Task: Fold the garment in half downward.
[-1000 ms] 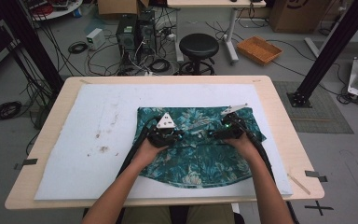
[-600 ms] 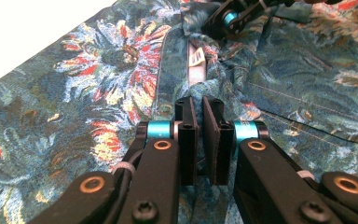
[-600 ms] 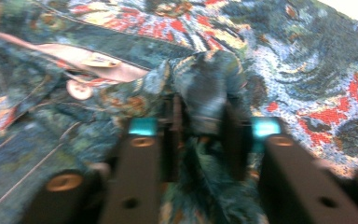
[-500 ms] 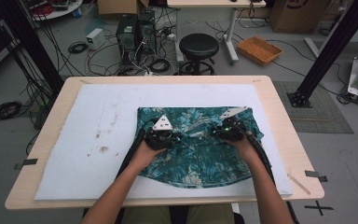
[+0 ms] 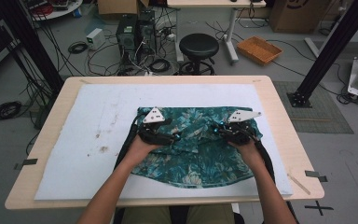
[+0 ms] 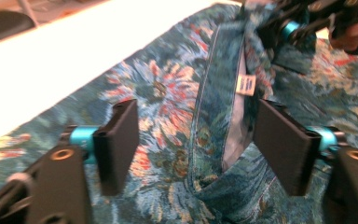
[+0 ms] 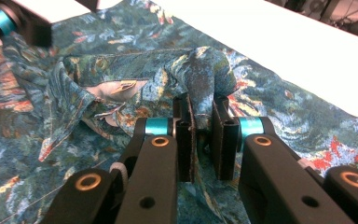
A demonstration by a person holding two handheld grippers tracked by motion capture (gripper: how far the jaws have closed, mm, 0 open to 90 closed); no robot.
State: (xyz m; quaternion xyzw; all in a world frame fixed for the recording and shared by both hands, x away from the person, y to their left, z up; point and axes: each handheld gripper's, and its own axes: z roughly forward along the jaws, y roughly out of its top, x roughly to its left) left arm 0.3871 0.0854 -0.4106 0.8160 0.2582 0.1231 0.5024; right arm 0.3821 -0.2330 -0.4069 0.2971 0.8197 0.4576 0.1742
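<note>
Table [image 5: 279, 140] carries a white pad [image 5: 98, 116] with a teal floral garment [image 5: 200, 158] spread under both tongs, partly folded. Right tongs [image 7: 202, 140] clench a raised fold of cloth; left tongs [image 6: 196, 144], jaws just opened, straddle a hem, released. Most folding looks left.

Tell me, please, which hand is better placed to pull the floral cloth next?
The right: its tongs are pinched on a raised fold of the cloth, whereas the left tongs gape open above it, gripping nothing.

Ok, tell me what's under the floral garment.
The floral garment lies on a white mat covering the wooden table. The mat beneath the cloth is hidden, so anything under there can't be seen.
</note>
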